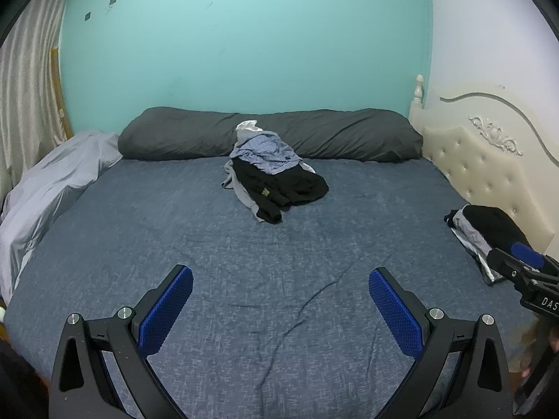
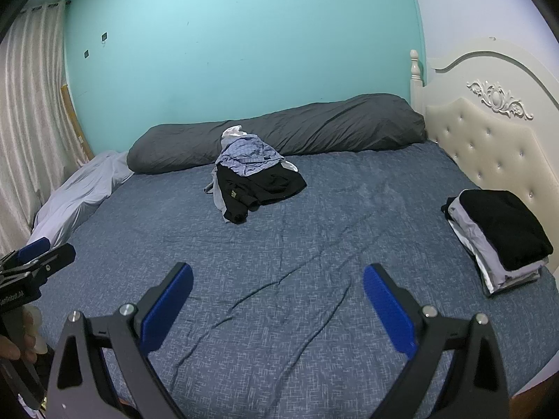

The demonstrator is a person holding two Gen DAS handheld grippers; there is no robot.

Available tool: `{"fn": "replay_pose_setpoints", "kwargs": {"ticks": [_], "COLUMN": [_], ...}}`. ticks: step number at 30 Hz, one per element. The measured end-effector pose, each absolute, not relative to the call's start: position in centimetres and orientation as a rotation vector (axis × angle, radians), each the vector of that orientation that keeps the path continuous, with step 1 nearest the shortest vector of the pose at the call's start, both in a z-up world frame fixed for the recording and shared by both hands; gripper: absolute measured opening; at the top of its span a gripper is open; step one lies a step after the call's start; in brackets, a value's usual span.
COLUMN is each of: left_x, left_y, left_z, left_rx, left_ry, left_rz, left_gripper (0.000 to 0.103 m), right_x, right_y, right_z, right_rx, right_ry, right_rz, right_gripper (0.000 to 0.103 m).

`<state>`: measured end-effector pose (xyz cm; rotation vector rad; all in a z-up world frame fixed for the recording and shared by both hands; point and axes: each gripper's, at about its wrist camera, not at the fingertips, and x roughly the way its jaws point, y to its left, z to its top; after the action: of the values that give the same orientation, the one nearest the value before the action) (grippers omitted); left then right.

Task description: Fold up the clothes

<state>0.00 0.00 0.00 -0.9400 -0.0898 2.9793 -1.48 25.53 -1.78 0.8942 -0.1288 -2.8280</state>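
From my station I read the scene as follows. The bed (image 2: 314, 237) fills most of both views and carries a blue-grey patterned sheet with shallow creases across its near half. The teal wall (image 1: 244, 42) stands behind it; a cream tufted headboard (image 2: 489, 146) runs along the right side, and a pale curtain (image 2: 31, 111) hangs at the left.

A long dark grey pillow (image 1: 335, 136) lies along the far edge of the bed, against the wall. A light grey quilt (image 1: 52, 181) is bunched at the far left.

The unfolded clothes pile (image 2: 251, 174) sits near the middle of the bed, just in front of the pillow: a blue checked garment on top, a black garment below it, and grey and white fabric at the edges. How many garments it contains I cannot tell from here. The folded stack (image 2: 499, 237) rests on the right side of the bed beside the headboard, black on top and grey and white layers beneath, well apart from the pile.

The left hand-held gripper (image 1: 280, 296) hangs over the near part of the sheet, jaws spread fully wide, nothing between the blue pads. The right hand-held gripper (image 2: 277, 296) is in the same condition: fully spread, empty, clear of both pile and stack.
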Motion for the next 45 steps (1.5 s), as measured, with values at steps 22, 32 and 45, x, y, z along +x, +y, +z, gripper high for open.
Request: {"fn": "replay_pose_setpoints", "kwargs": {"ticks": [22, 32, 45], "left_x": [-0.4, 0.0, -0.3], "left_y": [-0.1, -0.1, 0.3], "left_z": [-0.5, -0.5, 0.1], "left_rx": [-0.926, -0.923, -0.935], "left_ry": [-0.083, -0.085, -0.083], "left_rz": [2.982, 2.989, 2.986], "left_gripper": [0.103, 0.103, 0.103], "right_x": [-1.4, -1.5, -1.6], "right_y": [25.6, 25.6, 25.7], "right_z": [-1.7, -1.5, -1.9], "right_rx": [0.894, 0.896, 0.9], "right_ry": [-0.13, -0.126, -0.128], "right_rz": [-2.833, -2.832, -2.83], "right_gripper": [0.099, 0.099, 0.099]}}
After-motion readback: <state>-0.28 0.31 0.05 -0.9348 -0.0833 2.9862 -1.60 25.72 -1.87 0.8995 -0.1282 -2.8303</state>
